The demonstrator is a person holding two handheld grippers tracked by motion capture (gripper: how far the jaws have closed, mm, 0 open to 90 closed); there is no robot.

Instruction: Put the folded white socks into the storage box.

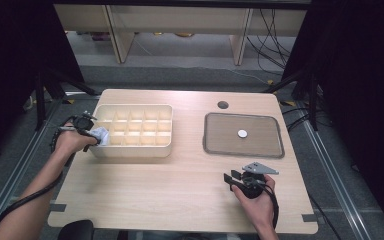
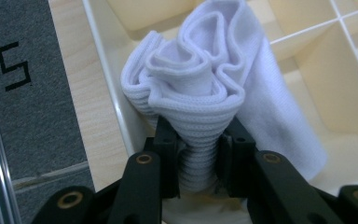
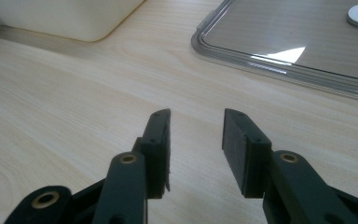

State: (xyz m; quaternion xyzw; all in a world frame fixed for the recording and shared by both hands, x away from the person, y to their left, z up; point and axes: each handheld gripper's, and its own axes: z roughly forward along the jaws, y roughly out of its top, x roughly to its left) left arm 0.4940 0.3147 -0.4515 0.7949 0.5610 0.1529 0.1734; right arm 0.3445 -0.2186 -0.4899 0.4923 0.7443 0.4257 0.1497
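The bench [image 1: 180, 190] carries two big things: a cream organiser [image 1: 132, 149] with a grid of cells at about 10 o'clock from its middle, and a clear tray [image 1: 215, 147] at 2 o'clock, with a small white disc [image 1: 242, 133] lying in it. The two sit well apart, with bare wood between them and across the whole near half.

The left gripper [image 1: 91, 136] is at the organiser's 9 o'clock end, its jaws nearly closed and pinching a bunched white cloth [image 2: 200, 93] by its ribbed waist. The cloth hangs over the end cells, just inside the organiser's outer wall [image 2: 109, 93], flaring above the jaws and trailing toward 4 o'clock in the left gripper view.

The step in hand looks like tucking the cloth into an end cell. To do it well, I would centre the bundle over one cell, lower straight down so the loose tail follows rather than draping over a divider [image 2: 307, 30], and let go only once the bulk sits below the rim.

The outer wall is close on one side and the bench edge lies just beyond it, so any shift should go inward.

The right gripper [image 3: 196, 140] hovers low over bare wood at 5 o'clock, jaws partly apart and holding nothing.
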